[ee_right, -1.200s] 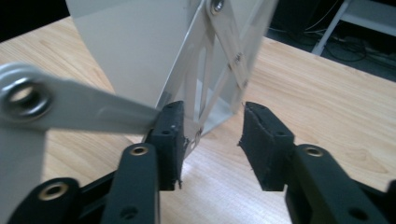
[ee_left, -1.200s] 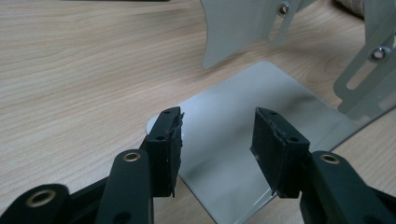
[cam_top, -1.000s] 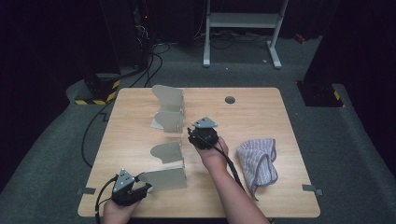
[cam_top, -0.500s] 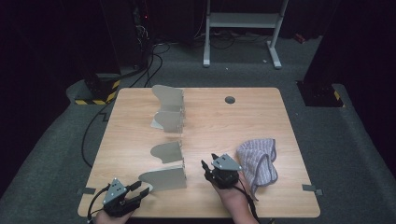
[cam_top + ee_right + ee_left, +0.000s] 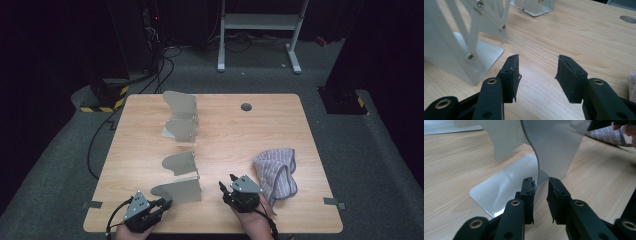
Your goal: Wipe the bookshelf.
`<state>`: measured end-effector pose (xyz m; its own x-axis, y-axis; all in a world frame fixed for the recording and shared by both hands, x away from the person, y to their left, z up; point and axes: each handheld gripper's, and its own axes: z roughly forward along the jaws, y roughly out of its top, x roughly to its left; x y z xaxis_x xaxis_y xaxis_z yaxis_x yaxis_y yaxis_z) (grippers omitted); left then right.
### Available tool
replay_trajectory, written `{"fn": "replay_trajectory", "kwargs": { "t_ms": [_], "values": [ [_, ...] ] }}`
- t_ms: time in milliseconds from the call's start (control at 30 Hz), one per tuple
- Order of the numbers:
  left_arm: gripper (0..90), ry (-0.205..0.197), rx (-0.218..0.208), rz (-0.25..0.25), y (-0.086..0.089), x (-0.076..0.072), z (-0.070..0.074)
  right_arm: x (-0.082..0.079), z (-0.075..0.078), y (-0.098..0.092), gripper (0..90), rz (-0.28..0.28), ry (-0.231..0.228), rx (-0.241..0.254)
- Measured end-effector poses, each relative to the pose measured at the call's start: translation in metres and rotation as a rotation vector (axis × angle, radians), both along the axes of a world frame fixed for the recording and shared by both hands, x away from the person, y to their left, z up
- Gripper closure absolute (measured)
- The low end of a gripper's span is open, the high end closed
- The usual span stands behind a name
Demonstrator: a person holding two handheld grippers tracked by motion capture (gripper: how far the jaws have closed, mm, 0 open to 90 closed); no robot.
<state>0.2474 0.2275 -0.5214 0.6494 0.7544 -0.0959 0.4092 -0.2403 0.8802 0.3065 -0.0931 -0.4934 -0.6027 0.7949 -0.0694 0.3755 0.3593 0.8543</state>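
Dim room, grey carpet floor (image 5: 60,165), white metal stand (image 5: 260,30) (black cables (image 5: 155,65) trailing beside), wooden table (image 5: 280,130).

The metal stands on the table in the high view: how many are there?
2. The far metal stand is near the table's back edge, left of centre. The near metal stand is at the front, just ahead of the left claw.

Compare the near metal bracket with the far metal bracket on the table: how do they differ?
The near metal bracket stands at the table's front edge, with the left gripper closing its fingers around its upright plate; the far metal bracket stands toward the back, touched by nothing. The near one sits beside the open right gripper; the far one stands alone. Both are grey, curved-edged sheet metal, upright.
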Motion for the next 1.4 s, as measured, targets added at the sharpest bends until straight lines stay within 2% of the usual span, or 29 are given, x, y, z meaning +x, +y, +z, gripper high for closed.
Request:
{"fn": "replay_trajectory", "kwargs": {
  "t_ms": [200,267,400,500,667,767,867,967,1000,1067,1100,1200,1267,1333,1400],
  "values": [
    [80.9,-0.027,0.046,-0.038,-0.033,0.012,0.002,-0.008,0.001,-0.003,52.4,-0.007,-0.009,-0.002],
    [81.8,-0.017,0.037,-0.050,-0.045,0.020,0.002,-0.011,0.001,-0.005,52.4,-0.012,-0.008,-0.003],
    [84.0,-0.023,0.043,-0.074,-0.072,0.036,0.003,-0.013,0.001,-0.009,52.4,-0.023,-0.009,0.000],
    [84.8,-0.031,0.040,-0.070,-0.088,0.047,0.002,-0.014,0.002,-0.013,52.4,-0.033,-0.009,0.007],
    [86.1,-0.045,0.031,-0.064,-0.107,0.059,0.001,-0.014,0.003,-0.016,52.3,-0.042,-0.011,0.020],
    [86.1,-0.047,0.021,-0.059,-0.110,0.062,0.001,-0.013,0.003,-0.015,51.9,-0.039,-0.009,0.023],
    [74.2,-0.041,0.005,-0.062,-0.103,0.058,0.001,-0.012,0.002,-0.013,50.7,-0.032,-0.004,0.025],
    [63.6,-0.030,-0.010,-0.049,-0.083,0.047,0.001,-0.012,0.000,-0.010,47.1,-0.025,0.007,0.032],
    [61.6,-0.035,-0.007,-0.041,-0.075,0.043,0.002,-0.011,-0.001,-0.009,44.9,-0.024,0.011,0.034],
    [57.8,-0.046,0.001,-0.016,-0.057,0.036,0.002,-0.011,-0.002,-0.005,33.6,-0.037,0.013,0.035],
    [56.7,-0.052,0.006,0.006,-0.045,0.033,0.003,-0.011,-0.003,-0.002,28.8,-0.046,0.021,0.032],
    [55.3,-0.057,-0.020,0.065,-0.018,0.030,0.004,-0.006,-0.011,0.006,16.1,-0.077,0.054,0.020],
    [55.3,-0.074,-0.017,0.102,-0.003,0.027,0.004,-0.003,-0.016,0.011,14.0,-0.092,0.089,0.028],
    [55.7,-0.080,0.008,0.129,0.007,0.025,0.002,-0.002,-0.017,0.014,13.6,-0.099,0.096,0.032],
    [55.8,-0.061,-0.018,0.142,0.013,0.025,0.003,-0.002,-0.016,0.018,13.3,-0.108,0.087,0.034]
  ]
}}
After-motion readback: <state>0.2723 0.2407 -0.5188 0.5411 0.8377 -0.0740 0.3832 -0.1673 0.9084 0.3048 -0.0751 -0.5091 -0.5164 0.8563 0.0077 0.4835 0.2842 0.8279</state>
